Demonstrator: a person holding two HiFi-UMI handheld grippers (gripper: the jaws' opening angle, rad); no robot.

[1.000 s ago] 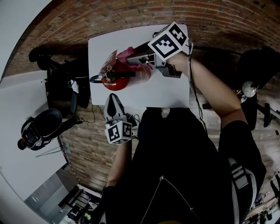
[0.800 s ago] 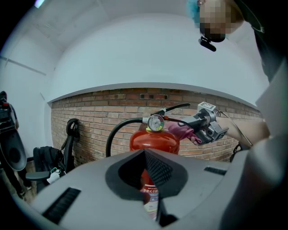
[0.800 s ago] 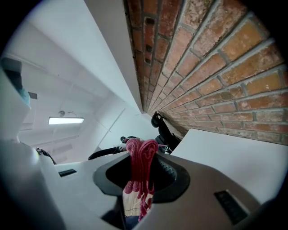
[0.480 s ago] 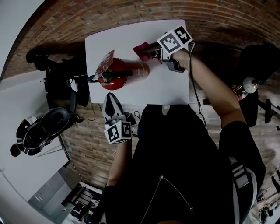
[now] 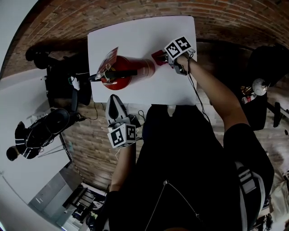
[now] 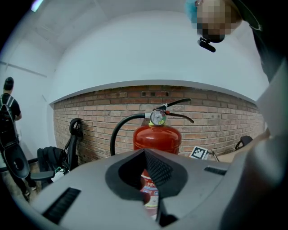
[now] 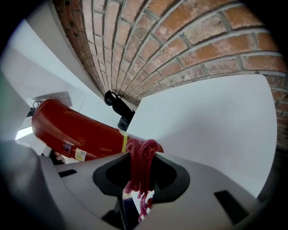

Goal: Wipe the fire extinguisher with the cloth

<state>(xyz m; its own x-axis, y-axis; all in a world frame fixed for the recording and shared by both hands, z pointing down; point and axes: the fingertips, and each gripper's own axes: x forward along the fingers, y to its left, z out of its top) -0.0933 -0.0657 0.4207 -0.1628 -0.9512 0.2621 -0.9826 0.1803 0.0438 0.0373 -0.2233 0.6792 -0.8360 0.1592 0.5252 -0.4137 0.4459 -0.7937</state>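
A red fire extinguisher (image 5: 128,71) rests on the white table (image 5: 135,36), its black handle and hose end toward the left. In the left gripper view the extinguisher (image 6: 157,134) appears upright, gauge on top. My right gripper (image 5: 163,56) is shut on a red cloth (image 5: 159,57) just right of the extinguisher's base end; whether they touch I cannot tell. In the right gripper view the cloth (image 7: 143,150) bulges from between the jaws of that gripper (image 7: 140,158), the red cylinder (image 7: 76,130) beyond it. My left gripper (image 5: 116,100) hangs shut below the table's near edge, pointing at the extinguisher.
A black chair with a bag (image 5: 61,88) stands left of the table, and dark camera gear (image 5: 34,135) lies lower left. Another dark chair (image 5: 266,67) is at the right. Brick surface (image 5: 135,11) surrounds the table. A person (image 6: 9,112) stands far left in the left gripper view.
My right gripper has carried the cloth off the extinguisher's body, rightward and down to beside its base end. The left gripper has stayed in place.
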